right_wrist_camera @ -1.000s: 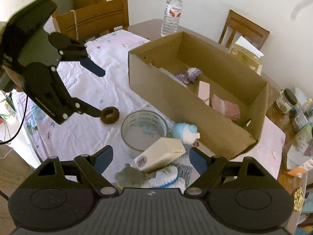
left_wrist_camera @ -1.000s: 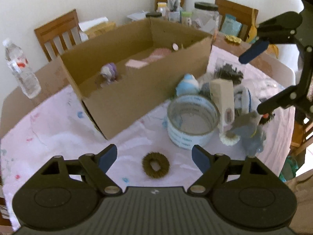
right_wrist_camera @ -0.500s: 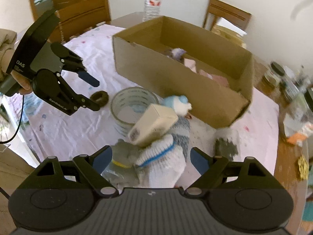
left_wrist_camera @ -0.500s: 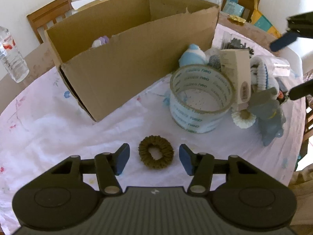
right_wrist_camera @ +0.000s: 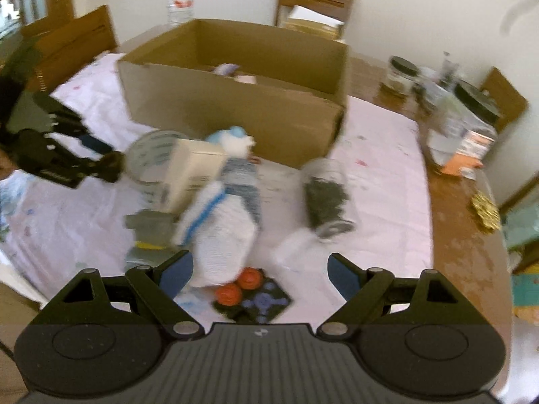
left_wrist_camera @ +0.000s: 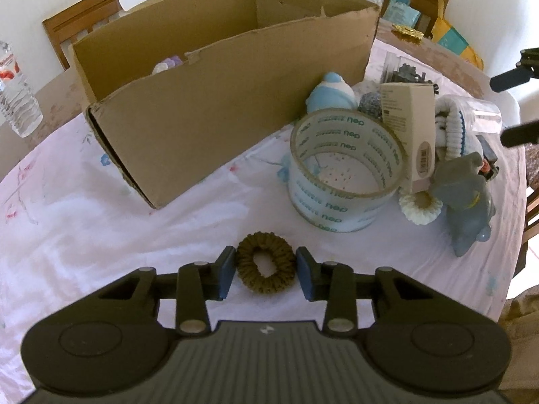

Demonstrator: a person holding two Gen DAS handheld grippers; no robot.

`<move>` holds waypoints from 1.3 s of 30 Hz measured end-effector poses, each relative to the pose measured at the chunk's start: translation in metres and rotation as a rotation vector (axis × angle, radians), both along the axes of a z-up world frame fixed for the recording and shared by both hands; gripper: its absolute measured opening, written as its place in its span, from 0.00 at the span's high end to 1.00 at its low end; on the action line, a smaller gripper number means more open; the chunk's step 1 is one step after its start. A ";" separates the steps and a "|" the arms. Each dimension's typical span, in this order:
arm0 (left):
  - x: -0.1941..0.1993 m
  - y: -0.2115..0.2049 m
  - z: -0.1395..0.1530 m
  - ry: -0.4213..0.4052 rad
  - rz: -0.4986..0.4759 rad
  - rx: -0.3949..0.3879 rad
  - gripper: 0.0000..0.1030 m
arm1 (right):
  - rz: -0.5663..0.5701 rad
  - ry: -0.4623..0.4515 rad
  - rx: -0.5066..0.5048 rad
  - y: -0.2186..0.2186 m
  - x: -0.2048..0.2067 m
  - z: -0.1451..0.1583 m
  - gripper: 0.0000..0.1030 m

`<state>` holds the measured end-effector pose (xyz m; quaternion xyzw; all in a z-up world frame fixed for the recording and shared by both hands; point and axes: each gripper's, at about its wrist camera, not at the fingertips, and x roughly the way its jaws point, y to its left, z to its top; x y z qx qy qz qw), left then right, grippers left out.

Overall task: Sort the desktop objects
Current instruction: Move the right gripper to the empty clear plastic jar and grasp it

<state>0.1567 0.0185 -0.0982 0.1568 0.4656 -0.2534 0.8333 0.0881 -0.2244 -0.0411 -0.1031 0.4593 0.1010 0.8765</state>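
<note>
A: Which step is this?
B: Picking up the brown hair tie. It lies flat on the surface, between the left gripper's closing jaws, pads at its sides.
A: Next?
B: Probably clamp, lift, carry it to the cardboard box.
A: And the right gripper?
B: Jaws spread, empty, above the white glove.

Bare worktop left of the scrunchie is free; tape roll and cardboard box block beyond.
</note>
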 end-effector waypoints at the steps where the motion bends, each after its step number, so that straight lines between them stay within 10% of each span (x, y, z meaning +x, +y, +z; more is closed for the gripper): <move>1: 0.000 0.000 0.000 0.000 0.000 0.001 0.64 | -0.029 0.004 -0.009 -0.004 0.001 -0.001 0.12; 20: 0.003 0.000 -0.001 0.015 -0.024 -0.005 0.64 | -0.585 0.136 0.161 -0.053 0.018 -0.021 0.10; 39: 0.005 0.007 -0.001 0.030 -0.039 -0.025 0.64 | -0.706 0.170 0.181 -0.046 0.046 -0.037 0.08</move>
